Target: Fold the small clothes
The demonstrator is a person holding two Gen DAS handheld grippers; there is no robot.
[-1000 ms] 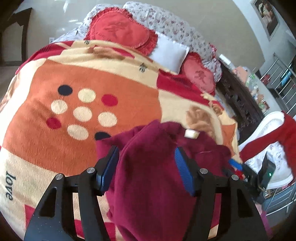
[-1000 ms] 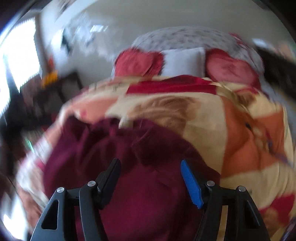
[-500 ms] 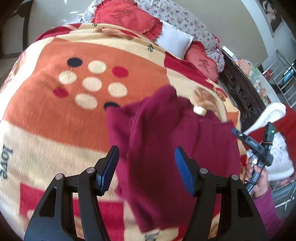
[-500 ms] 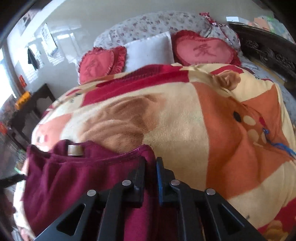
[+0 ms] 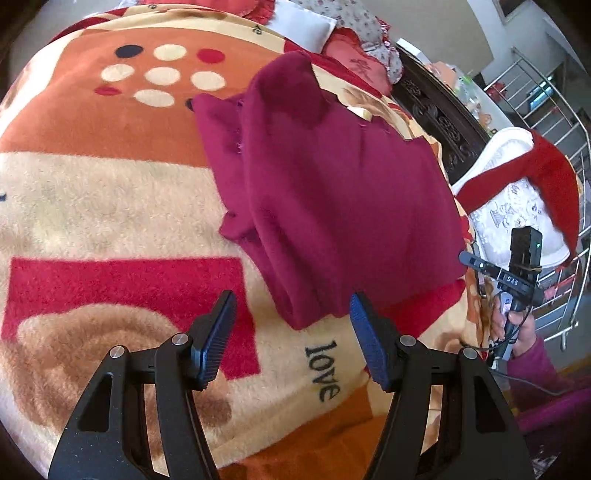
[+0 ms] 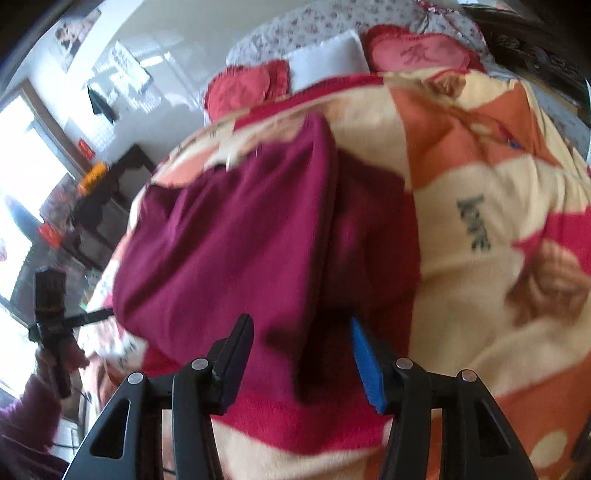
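Across the bed, a patterned blanket (image 5: 110,206) carries the folded maroon garment (image 5: 332,192). Only the left camera shows a white chair (image 5: 517,218) beyond. Left gripper (image 5: 291,332) and right gripper (image 6: 301,354) both gape wide, empty, near the garment's edge.

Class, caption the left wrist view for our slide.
Open left hand-held gripper hovers near folded maroon fleece garment on patterned orange blanket.

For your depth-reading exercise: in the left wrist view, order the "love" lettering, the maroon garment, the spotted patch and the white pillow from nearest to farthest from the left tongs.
1. "love" lettering, between the left tongs.
2. Maroon garment, centre.
3. Spotted patch, upper left.
4. White pillow, top edge.
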